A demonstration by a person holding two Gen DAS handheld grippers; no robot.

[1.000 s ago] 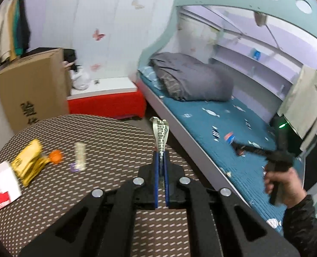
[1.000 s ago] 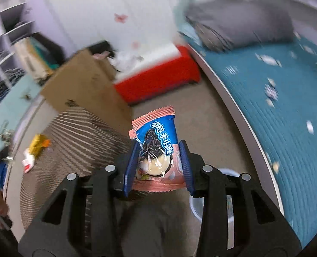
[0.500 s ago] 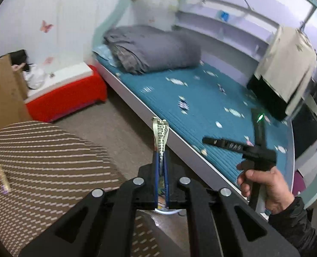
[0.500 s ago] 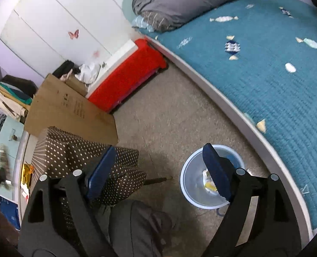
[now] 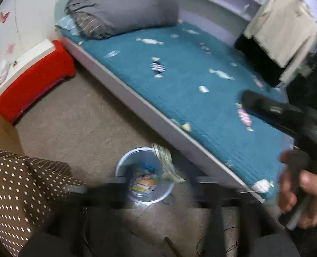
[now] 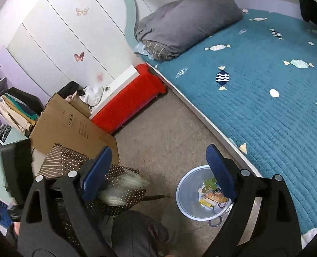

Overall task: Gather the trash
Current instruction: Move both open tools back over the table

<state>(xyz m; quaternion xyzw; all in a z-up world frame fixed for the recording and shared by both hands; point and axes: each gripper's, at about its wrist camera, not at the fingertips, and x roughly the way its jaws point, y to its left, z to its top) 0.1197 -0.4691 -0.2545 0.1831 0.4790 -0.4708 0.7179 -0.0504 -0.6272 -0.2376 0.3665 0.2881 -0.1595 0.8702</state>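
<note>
A clear round trash bin [image 5: 144, 175] stands on the floor by the bed and holds several wrappers; it also shows in the right wrist view [image 6: 203, 194]. My left gripper [image 5: 160, 184] is blurred, with its fingers spread wide over the bin, open. A pale patterned wrapper [image 5: 165, 162] hangs blurred in the air at the bin's far rim, free of the fingers. My right gripper [image 6: 158, 171] is open and empty, its blue pads [image 6: 220, 167] wide apart above the bin. The right gripper also shows in the left wrist view [image 5: 286, 117], held in a hand.
A teal bed [image 6: 265, 85] with a grey folded quilt [image 6: 186, 21] lies to the right. A red bench [image 6: 128, 102] and a cardboard box [image 6: 72, 126] stand at the back. A brown dotted tablecloth [image 5: 12, 184] is at the left. A knee [image 6: 137, 233] is below.
My left gripper has swung from the table to above the bin, opened and let go of the patterned wrapper. My right gripper opened earlier and dropped the blue cookie wrapper.
</note>
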